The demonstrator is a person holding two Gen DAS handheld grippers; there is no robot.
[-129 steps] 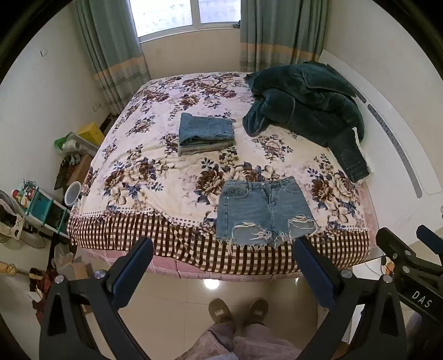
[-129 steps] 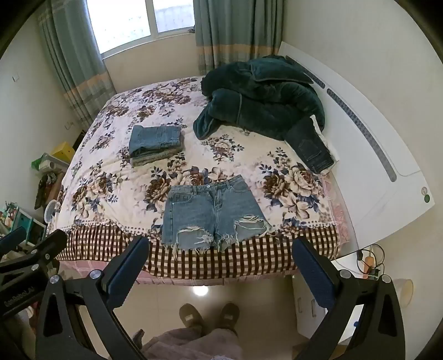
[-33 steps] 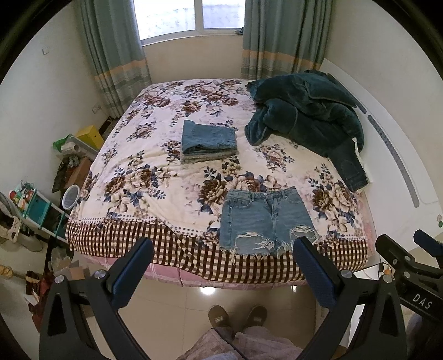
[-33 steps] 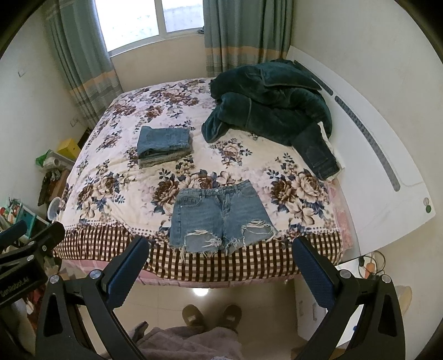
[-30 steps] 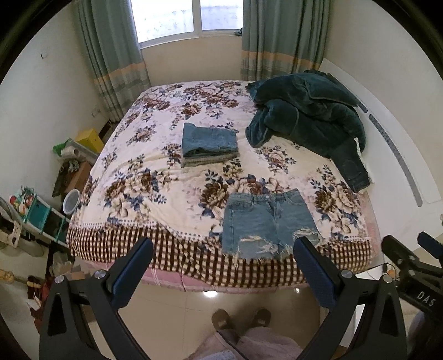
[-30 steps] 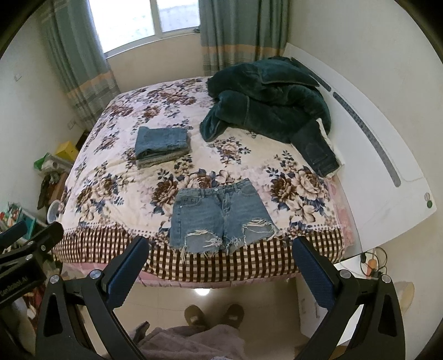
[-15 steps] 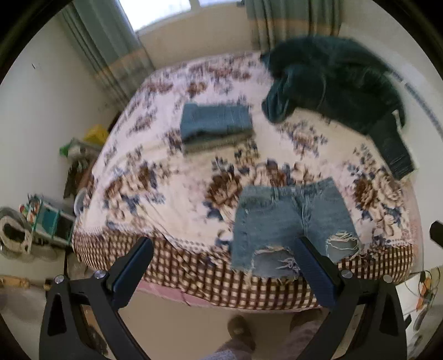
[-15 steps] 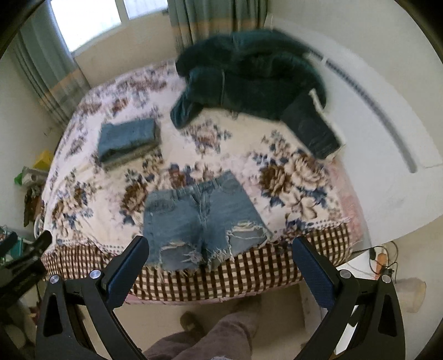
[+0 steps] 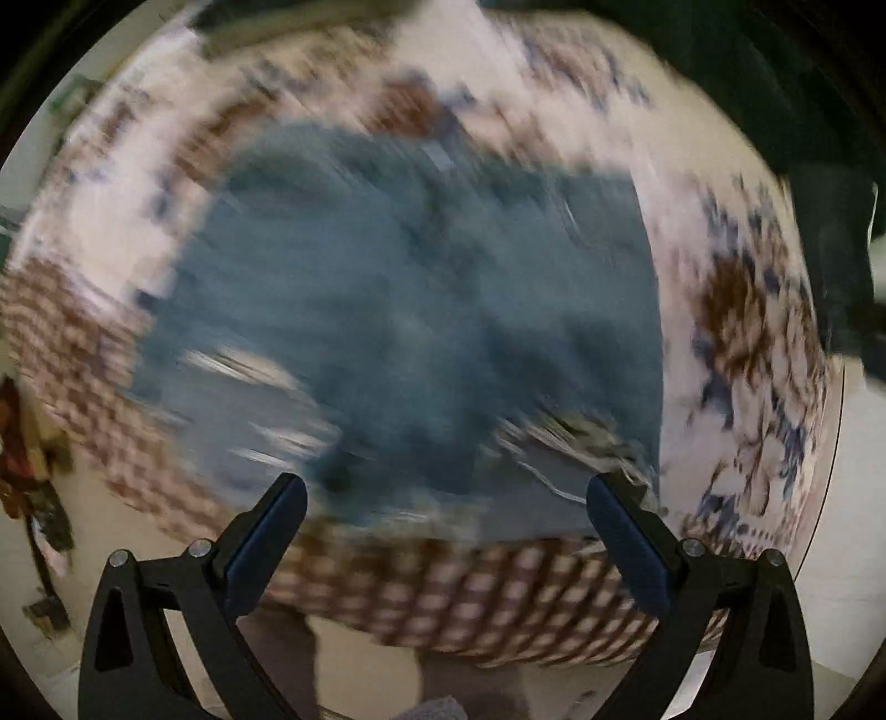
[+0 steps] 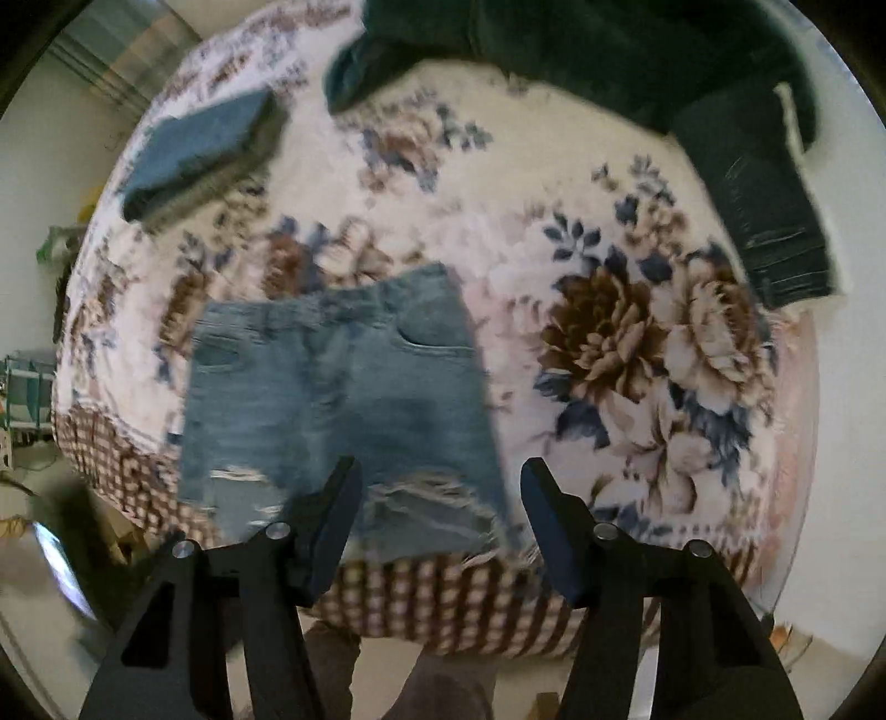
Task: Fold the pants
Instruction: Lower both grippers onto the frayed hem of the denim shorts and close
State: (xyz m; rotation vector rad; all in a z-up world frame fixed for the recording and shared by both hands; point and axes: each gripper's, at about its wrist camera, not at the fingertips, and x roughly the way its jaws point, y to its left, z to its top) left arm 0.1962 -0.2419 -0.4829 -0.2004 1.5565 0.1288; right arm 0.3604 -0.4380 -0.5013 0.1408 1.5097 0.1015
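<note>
We see the denim shorts (image 10: pixel 338 404) flat at the bed's (image 10: pixel 637 343) near edge, waistband away. Our right claw (image 10: pixel 437 515), released, hovers at the frayed hem; our left claw (image 9: pixel 443 531), released, hangs alongside.

Floral bedspread (image 10: pixel 609 232) covering the bed, checkered border (image 10: pixel 443 603) hanging over the near edge, curtains (image 10: pixel 127 50) showing far left, pale wall running along the right, pale floor lying near.
</note>
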